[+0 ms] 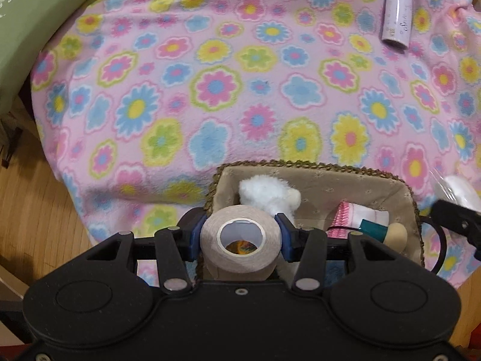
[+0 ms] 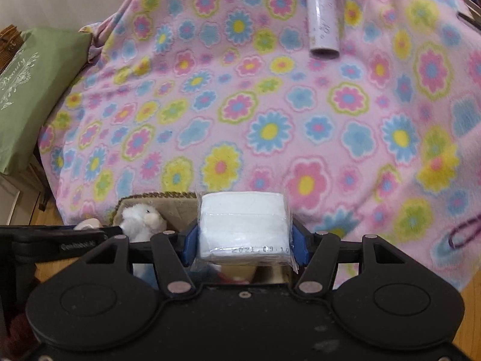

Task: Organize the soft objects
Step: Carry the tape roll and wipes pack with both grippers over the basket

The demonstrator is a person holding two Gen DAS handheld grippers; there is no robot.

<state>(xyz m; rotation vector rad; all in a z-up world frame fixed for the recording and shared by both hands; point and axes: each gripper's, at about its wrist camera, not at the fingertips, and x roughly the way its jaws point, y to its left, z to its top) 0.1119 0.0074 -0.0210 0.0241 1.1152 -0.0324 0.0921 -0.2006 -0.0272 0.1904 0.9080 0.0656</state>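
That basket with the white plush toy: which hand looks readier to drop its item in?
Probably left: its tool holds the tape roll directly over the basket. The right tool holds its white pack at the rim.

The basket [image 1: 315, 180] sits on the blanket's [image 1: 210, 60] near edge, bottle [image 1: 396, 12] far behind.

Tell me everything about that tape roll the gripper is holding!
The tape roll is beige, with a white inner ring around its hollow core. It faces the camera, pinched on both sides by the left gripper and its blue pads. It hangs over the near end of the woven basket, in front of a white plush toy.
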